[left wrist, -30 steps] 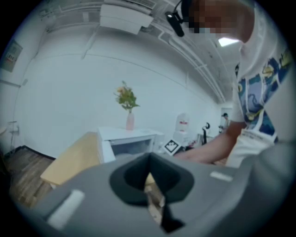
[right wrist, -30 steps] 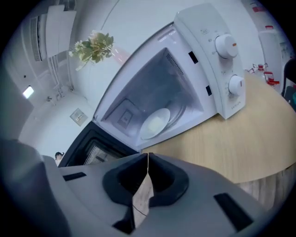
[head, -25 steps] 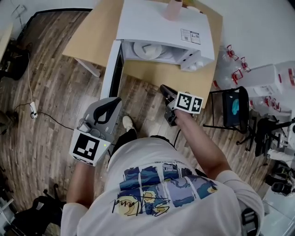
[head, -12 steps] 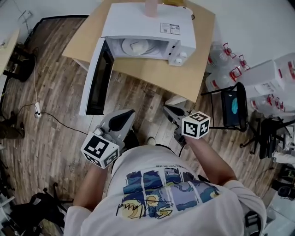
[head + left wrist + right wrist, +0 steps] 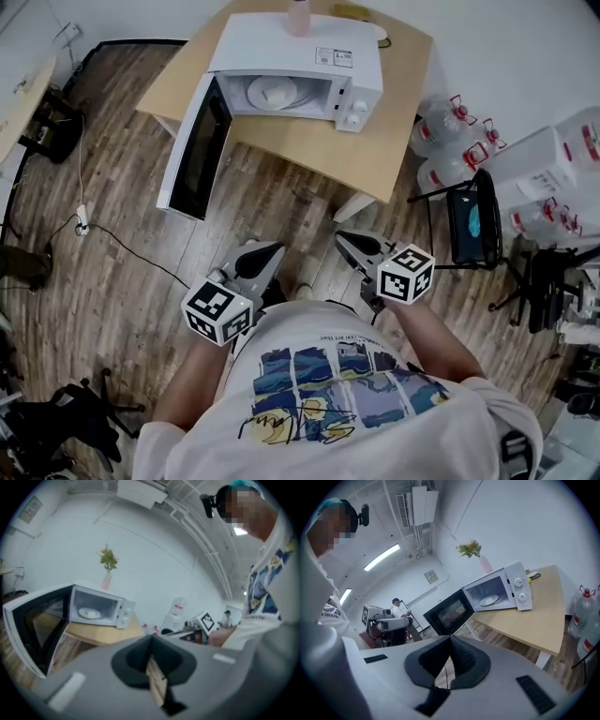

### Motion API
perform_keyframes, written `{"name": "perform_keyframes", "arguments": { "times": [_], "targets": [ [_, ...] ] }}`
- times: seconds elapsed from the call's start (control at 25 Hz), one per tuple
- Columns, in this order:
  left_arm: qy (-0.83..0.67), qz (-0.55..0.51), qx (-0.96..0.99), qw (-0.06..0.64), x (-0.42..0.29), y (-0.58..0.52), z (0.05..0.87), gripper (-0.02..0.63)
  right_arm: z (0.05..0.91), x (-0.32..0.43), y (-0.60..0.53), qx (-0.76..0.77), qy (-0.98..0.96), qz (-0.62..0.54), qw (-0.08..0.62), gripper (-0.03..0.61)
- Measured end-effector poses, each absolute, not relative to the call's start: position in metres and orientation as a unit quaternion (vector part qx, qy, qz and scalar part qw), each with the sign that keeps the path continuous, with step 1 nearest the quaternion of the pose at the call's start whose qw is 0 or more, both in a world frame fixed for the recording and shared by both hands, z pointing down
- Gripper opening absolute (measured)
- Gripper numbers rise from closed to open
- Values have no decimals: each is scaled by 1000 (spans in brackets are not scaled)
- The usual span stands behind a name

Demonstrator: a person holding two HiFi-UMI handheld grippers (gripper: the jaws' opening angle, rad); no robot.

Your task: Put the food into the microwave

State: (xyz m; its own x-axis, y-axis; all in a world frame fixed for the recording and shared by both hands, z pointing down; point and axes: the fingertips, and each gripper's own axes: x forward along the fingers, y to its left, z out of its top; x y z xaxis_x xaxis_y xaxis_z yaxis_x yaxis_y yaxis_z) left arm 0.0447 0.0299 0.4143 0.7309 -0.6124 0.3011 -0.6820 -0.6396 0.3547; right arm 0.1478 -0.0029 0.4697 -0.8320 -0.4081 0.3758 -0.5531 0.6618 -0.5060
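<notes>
Left gripper [image 5: 270, 249] and right gripper [image 5: 345, 237] are held close to my chest over the wooden floor [image 5: 122, 216], both clenched on nothing. Ahead, the microwave door [image 5: 192, 150] hangs wide open past the edge of the table [image 5: 375, 159]. I judge that a careless shove at it could jolt the microwave [image 5: 300, 52] and topple the vase [image 5: 298, 17] on top. The plate of food [image 5: 274, 93] sits inside the cavity, well apart from my fingers [image 5: 464, 656].
</notes>
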Motion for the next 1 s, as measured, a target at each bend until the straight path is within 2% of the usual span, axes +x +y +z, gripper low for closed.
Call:
{"name": "perform_keyframes", "arguments": {
  "times": [0.12, 0.44, 1.0],
  "targets": [
    [-358, 79, 900, 237, 50, 37, 418, 9, 462, 156, 6, 267, -909, 302, 109, 6],
    [-339, 91, 913, 210, 79, 44, 408, 9, 448, 171, 18, 275, -916, 276, 95, 6],
    [-339, 95, 909, 220, 83, 57, 415, 9, 433, 173, 35, 267, -929, 240, 91, 6]
  ]
}}
